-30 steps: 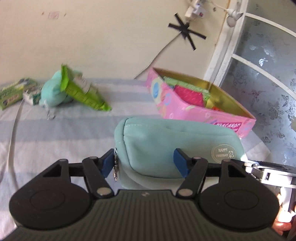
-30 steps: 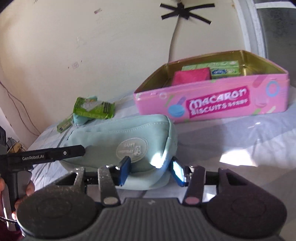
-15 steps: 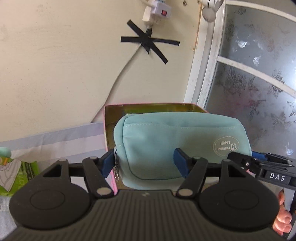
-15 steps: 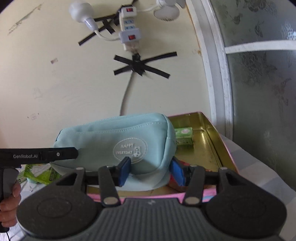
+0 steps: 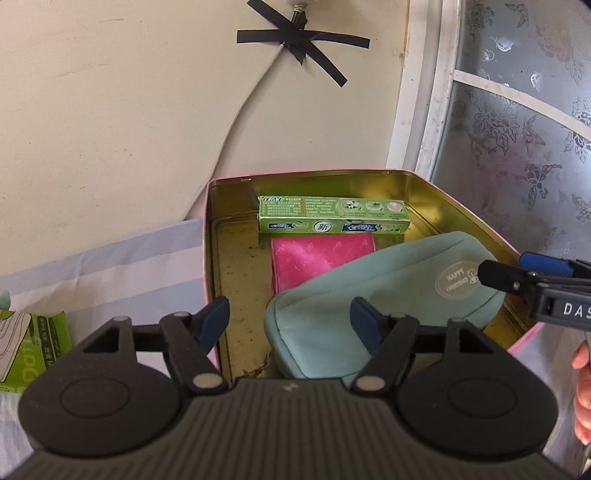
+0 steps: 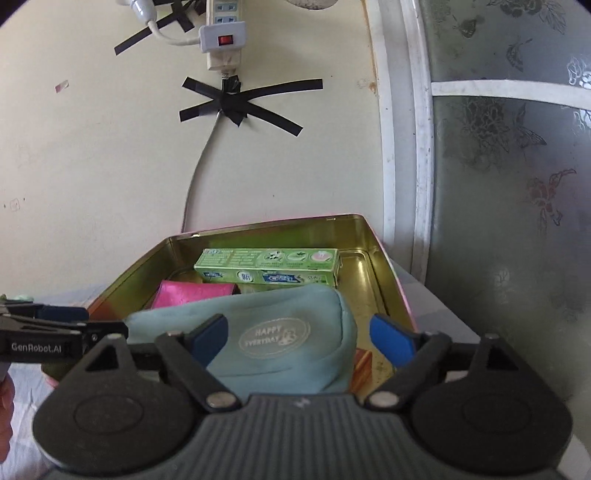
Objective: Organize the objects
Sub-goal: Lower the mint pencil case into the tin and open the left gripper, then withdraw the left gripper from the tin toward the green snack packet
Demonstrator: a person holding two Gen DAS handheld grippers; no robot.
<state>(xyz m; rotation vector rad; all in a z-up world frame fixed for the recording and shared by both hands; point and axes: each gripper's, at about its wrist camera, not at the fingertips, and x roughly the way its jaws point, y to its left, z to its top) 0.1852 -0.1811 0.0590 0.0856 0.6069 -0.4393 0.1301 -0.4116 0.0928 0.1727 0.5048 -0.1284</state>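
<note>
A light teal zip pouch (image 5: pixel 373 291) marked "Happy Everyday" lies tilted inside the pink macaron tin (image 5: pixel 458 210), partly over a pink wallet (image 5: pixel 317 258) and in front of a green toothpaste box (image 5: pixel 332 218). My left gripper (image 5: pixel 290 325) is open, its fingers wide, with the pouch's left end loose near the right finger. My right gripper (image 6: pixel 301 336) is open too, and the pouch (image 6: pixel 280 343) lies between its spread fingers without being pinched. The tin (image 6: pixel 384 258), wallet (image 6: pixel 192 293) and toothpaste box (image 6: pixel 269 269) show in the right wrist view.
The tin sits on a striped cloth (image 5: pixel 110 269) against a cream wall with a taped cable (image 5: pixel 295 40) and a power strip (image 6: pixel 221 33). A frosted glass door (image 5: pixel 517 129) stands on the right. A green packet (image 5: pixel 33 339) lies at far left.
Both grippers carried the pouch over the tin, lowered it inside and opened. The pouch now rests free in the tin.
</note>
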